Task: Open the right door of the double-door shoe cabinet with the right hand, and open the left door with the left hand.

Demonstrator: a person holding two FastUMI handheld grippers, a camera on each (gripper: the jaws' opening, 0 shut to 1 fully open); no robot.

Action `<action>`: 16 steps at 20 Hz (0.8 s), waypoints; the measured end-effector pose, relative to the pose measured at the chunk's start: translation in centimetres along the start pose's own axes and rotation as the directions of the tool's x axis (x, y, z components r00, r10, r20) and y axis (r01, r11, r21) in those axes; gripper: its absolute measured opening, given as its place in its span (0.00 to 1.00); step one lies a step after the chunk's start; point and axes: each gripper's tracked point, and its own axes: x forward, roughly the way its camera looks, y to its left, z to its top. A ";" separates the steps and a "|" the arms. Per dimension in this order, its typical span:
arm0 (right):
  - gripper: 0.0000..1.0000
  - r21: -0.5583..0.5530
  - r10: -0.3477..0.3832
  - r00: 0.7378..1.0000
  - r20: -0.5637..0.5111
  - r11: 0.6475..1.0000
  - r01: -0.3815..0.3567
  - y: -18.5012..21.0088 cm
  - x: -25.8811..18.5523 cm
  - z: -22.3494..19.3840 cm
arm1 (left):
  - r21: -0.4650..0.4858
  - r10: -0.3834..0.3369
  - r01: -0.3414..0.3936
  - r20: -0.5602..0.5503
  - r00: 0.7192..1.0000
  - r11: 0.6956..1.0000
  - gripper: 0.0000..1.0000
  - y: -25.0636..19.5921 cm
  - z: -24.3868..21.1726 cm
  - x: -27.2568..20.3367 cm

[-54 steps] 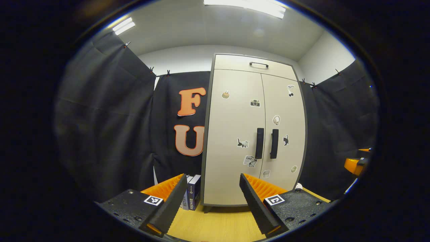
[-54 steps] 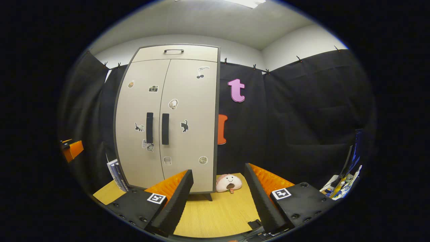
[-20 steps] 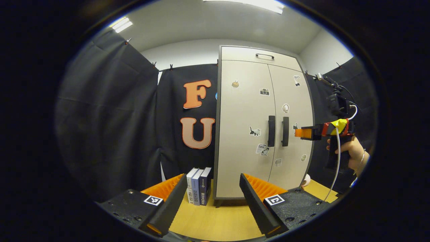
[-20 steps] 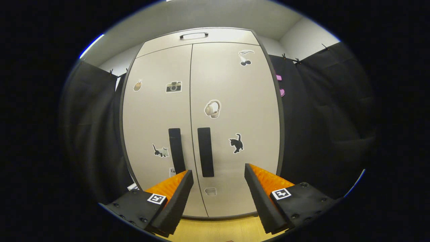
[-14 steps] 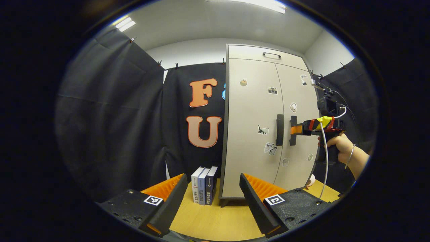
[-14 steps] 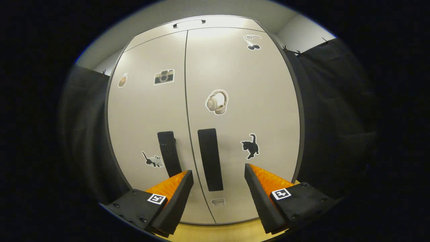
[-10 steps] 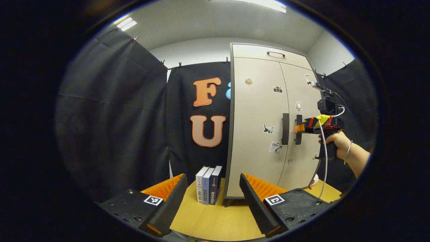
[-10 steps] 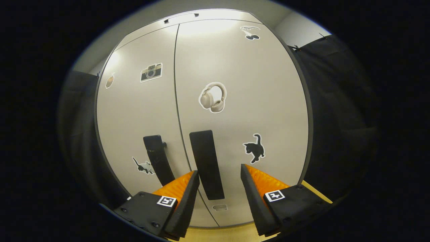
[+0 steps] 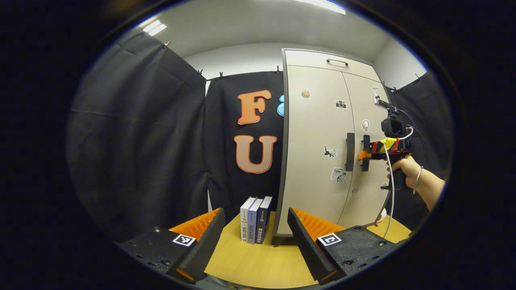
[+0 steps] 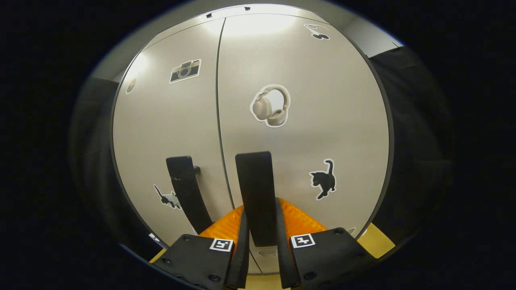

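The beige double-door shoe cabinet (image 9: pixel 318 133) stands on the wooden table, both doors flush and shut. In the right gripper view, my right gripper (image 10: pixel 260 211) is shut on the right door's black vertical handle (image 10: pixel 254 177), one finger pressing each side. The left door's handle (image 10: pixel 183 185) stands free just to its left. From the left gripper view, that right gripper (image 9: pixel 365 154) shows at the handles, held by a hand (image 9: pixel 403 169). My left gripper (image 9: pixel 256 215) is open and holds nothing, well back from the cabinet and off to its left.
Three books (image 9: pixel 254 219) stand upright on the table (image 9: pixel 258 266) against the cabinet's left side. Black cloth walls close in on the left and behind. A cable hangs from the right gripper down toward the table's right edge.
My right gripper went forward to the right door's handle and shut on it. My left gripper stayed open, and the cabinet has slid rightward in its view.
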 end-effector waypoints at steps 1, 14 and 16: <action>0.42 -0.019 0.005 1.000 0.014 1.000 -0.004 0.1 -0.2 0.1 | 0.006 -0.003 0.003 -0.003 1.000 1.000 0.95 -0.2 -0.2 -0.1; 0.25 -0.046 0.028 0.999 -0.029 0.999 -0.029 -1.2 -4.7 -0.6 | -0.017 -0.005 0.005 0.001 1.000 1.000 0.95 -0.8 0.4 -1.2; 0.25 -0.054 0.027 0.999 -0.023 0.998 -0.029 -1.6 -5.5 -0.6 | -0.026 0.002 -0.002 0.008 1.000 1.000 0.95 -0.7 0.5 -1.4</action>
